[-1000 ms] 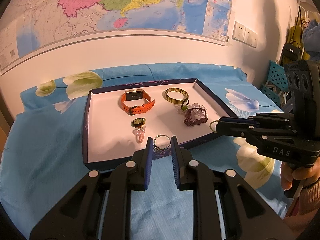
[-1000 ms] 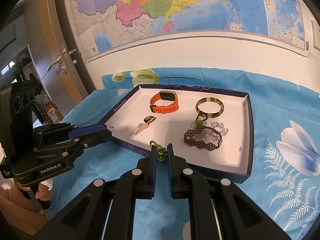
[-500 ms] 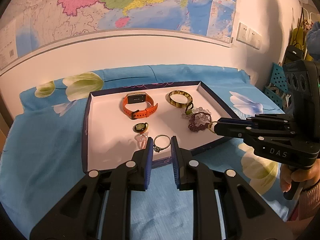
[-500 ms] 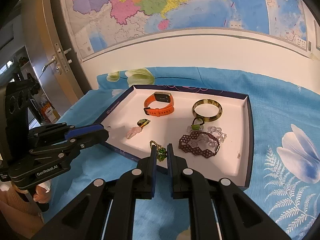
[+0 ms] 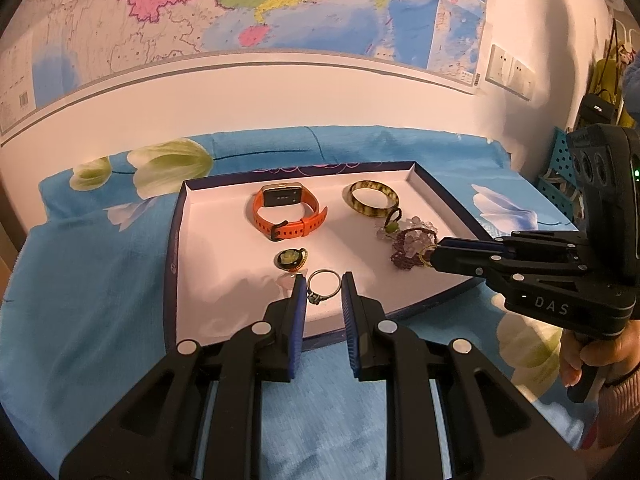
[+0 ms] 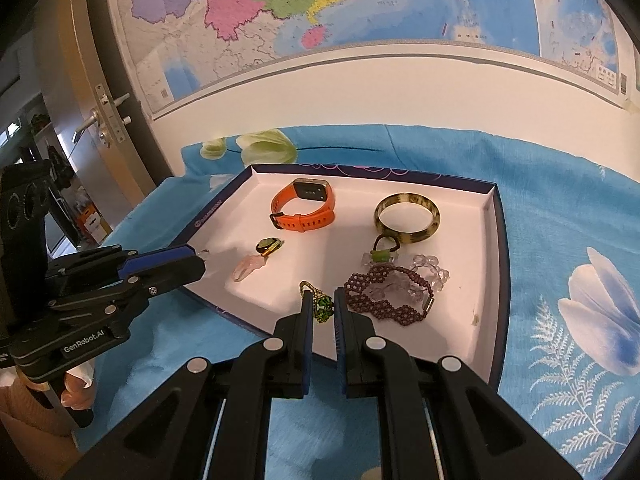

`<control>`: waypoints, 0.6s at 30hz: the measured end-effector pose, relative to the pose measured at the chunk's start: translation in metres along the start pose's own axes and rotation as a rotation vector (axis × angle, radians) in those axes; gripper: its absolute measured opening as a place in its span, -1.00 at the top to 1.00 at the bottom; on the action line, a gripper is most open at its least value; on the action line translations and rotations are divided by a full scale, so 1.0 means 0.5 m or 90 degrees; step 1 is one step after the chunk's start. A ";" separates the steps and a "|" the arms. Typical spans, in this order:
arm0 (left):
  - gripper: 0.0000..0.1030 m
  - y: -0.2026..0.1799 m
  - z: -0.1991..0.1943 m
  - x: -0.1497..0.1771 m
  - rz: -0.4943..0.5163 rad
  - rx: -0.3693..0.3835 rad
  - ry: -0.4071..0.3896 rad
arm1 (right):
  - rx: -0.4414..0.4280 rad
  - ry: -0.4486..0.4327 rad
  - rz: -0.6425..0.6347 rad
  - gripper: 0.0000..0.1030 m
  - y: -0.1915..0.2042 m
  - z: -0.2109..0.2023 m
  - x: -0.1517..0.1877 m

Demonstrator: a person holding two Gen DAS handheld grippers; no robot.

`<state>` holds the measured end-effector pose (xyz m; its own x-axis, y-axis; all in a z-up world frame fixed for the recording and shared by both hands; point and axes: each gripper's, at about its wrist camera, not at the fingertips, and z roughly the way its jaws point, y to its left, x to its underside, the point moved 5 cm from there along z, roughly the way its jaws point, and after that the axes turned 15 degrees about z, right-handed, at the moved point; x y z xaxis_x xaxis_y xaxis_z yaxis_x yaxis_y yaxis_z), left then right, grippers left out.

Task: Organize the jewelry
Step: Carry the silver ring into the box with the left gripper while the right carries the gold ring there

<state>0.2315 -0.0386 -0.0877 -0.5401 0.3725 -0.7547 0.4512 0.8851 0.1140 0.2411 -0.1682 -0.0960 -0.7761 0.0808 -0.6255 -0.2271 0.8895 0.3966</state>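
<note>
A: What differs from a second ago?

B: Both grippers sit further over the tray [image 5: 176, 236]. The left gripper [image 5: 323, 286] is clamped on a silver ring [image 5: 324, 285] beside the pendant [image 5: 291, 260]; the right gripper [image 6: 320, 304] pinches a green-stone ring [image 6: 323, 307].

A: What does each view show alone?

B: Only the right view shows the green stone, held just left of the beaded bracelet [image 6: 390, 294], and the door handle [image 6: 102, 118]. The left view shows wall sockets [image 5: 512, 73].
</note>
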 end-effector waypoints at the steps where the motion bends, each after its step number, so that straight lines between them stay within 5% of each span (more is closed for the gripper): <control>1: 0.65 0.001 0.002 0.000 -0.001 0.000 0.001 | 0.000 0.002 0.001 0.83 -0.001 0.003 -0.001; 18: 0.65 0.018 0.042 -0.008 -0.008 -0.014 0.018 | 0.010 0.015 0.009 0.83 -0.015 0.033 -0.012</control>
<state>0.2529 -0.0381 -0.0973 -0.5651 0.3684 -0.7382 0.4284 0.8957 0.1191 0.2573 -0.1680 -0.1065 -0.7926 0.0824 -0.6041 -0.2073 0.8954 0.3941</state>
